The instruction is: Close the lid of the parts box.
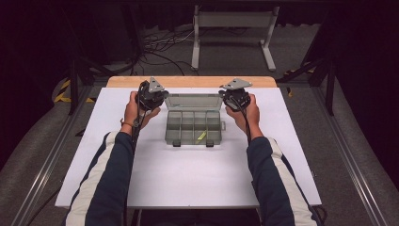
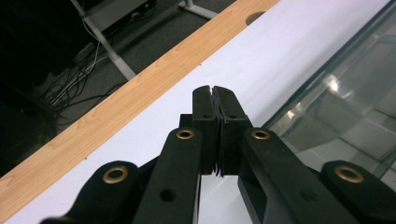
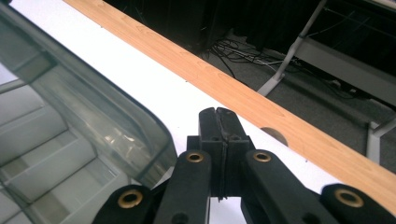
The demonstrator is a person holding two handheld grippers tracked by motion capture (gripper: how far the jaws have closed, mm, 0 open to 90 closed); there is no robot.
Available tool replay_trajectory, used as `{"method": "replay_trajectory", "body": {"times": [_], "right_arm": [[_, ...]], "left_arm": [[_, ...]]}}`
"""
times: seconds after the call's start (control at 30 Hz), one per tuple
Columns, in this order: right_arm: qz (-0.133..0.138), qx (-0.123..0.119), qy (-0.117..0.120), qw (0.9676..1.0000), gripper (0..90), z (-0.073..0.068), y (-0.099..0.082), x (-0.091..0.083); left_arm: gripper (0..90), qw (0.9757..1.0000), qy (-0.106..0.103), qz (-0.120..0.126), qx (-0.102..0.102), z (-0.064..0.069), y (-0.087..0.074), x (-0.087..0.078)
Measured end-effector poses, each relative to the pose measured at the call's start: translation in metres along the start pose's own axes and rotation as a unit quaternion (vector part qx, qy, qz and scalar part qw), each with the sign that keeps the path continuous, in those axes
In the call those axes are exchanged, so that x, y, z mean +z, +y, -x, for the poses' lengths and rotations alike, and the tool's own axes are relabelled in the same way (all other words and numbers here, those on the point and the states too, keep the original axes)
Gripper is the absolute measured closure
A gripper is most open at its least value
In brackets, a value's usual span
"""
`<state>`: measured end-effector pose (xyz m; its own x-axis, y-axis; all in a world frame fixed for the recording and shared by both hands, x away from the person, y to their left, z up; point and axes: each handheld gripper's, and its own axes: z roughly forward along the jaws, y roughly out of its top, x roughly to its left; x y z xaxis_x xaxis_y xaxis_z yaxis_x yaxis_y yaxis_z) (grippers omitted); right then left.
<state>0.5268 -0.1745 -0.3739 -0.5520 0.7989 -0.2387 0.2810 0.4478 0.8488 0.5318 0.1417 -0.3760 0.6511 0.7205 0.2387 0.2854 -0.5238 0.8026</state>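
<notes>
A clear plastic compartment box (image 1: 194, 126) lies open at the middle of the white table, its lid (image 1: 193, 101) raised toward the far side. A small yellow-green item (image 1: 201, 136) lies in one front compartment. My left gripper (image 1: 151, 95) hovers just off the lid's left end, jaws shut with nothing between them; in the left gripper view the shut left gripper (image 2: 215, 93) points at bare table beside the lid (image 2: 345, 98). My right gripper (image 1: 235, 96) stands off the lid's right end, shut and empty; in the right gripper view the right gripper (image 3: 218, 113) sits beside the lid's rounded corner (image 3: 140, 135).
The white table top (image 1: 188, 179) ends at a wooden strip (image 1: 190, 81) along the far edge. Beyond it stand a grey metal frame (image 1: 233, 28) and loose cables (image 1: 160, 44) on the floor. Dark rails run along both sides.
</notes>
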Motion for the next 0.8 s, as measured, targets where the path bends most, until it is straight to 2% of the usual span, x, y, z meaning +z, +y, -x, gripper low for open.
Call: {"method": "replay_trajectory", "body": {"times": [0.1,0.27,0.53,0.8], "right_arm": [[0.000,0.001,-0.001,1.0000,90.0,-0.002,-0.002,-0.002],[0.006,0.017,0.006,0.9998,90.0,-0.005,-0.007,-0.004],[0.005,0.009,-0.005,0.9999,90.0,-0.010,-0.010,-0.008],[0.005,0.015,-0.010,0.9998,90.0,-0.014,-0.015,-0.013]], "left_arm": [[88.3,1.0000,0.001,0.007,0.005,0.001,-0.002,-0.001],[89.1,0.9998,0.002,0.018,0.000,0.003,-0.005,-0.002],[89.3,0.9998,0.001,0.022,-0.001,0.008,-0.009,-0.004],[89.2,0.9996,0.007,0.029,0.001,0.012,-0.014,-0.006]]}}
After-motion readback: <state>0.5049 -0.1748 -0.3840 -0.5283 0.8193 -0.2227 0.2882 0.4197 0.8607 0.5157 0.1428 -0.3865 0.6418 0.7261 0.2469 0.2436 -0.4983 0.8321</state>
